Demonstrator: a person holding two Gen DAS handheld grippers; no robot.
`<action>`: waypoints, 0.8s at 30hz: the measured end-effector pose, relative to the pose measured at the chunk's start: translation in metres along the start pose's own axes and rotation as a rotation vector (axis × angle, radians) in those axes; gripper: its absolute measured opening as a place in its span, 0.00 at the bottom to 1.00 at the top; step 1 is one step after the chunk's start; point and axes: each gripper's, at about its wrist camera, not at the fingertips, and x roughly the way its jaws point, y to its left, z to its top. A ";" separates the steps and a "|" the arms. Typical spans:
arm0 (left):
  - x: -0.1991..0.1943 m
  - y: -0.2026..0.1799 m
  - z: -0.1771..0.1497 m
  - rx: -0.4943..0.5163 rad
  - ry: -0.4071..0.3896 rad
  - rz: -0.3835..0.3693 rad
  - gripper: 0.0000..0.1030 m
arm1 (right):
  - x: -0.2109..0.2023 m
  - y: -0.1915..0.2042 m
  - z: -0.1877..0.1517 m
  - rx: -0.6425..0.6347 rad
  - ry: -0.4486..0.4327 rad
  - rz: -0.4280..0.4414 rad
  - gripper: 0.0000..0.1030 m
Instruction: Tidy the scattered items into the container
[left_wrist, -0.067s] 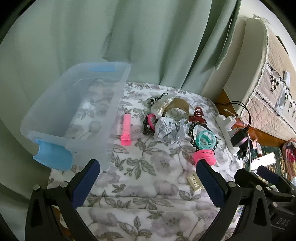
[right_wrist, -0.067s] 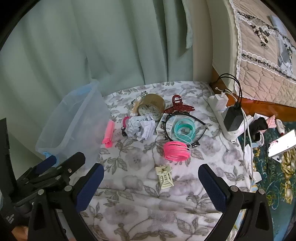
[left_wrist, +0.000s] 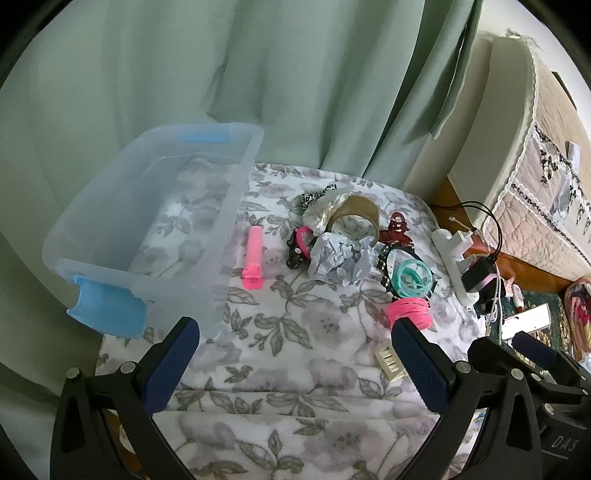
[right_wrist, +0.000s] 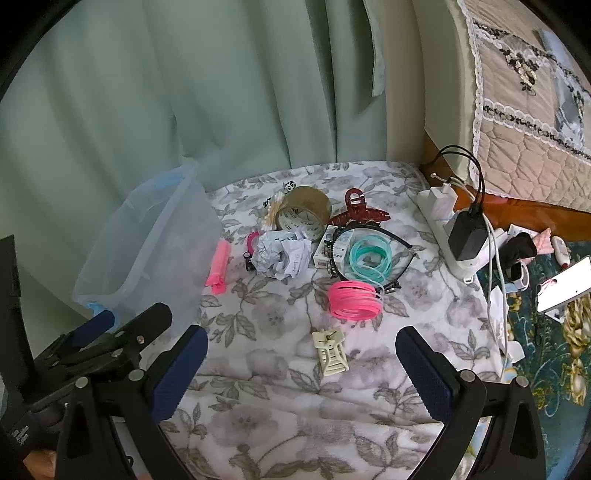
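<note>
Both claws hang wide apart and hold nothing: left claw (left_wrist: 295, 363), right claw (right_wrist: 301, 369). The clear bin (left_wrist: 236, 206) stands mid-left on the floral blanket (left_wrist: 295, 332). Right of it lie a pink roller (left_wrist: 254, 254), crumpled paper (right_wrist: 282, 254), pink bangles (right_wrist: 352, 304) and a cream clip (right_wrist: 330, 352).

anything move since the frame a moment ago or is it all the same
Nothing visibly changed. Both tools, left and right, stay open and empty above the floral blanket. The clear bin is still empty, and the pink curler, crumpled paper, pink bangles and cream clip lie where they were.
</note>
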 end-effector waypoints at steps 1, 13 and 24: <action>-0.001 0.000 -0.001 -0.002 -0.005 -0.005 1.00 | 0.000 -0.001 0.000 0.000 -0.001 0.002 1.00; -0.010 0.000 -0.006 0.000 -0.038 -0.019 1.00 | -0.011 0.000 -0.009 -0.019 -0.047 0.040 1.00; -0.019 -0.005 -0.010 0.025 -0.085 0.024 1.00 | -0.017 0.009 -0.015 -0.038 -0.078 0.055 1.00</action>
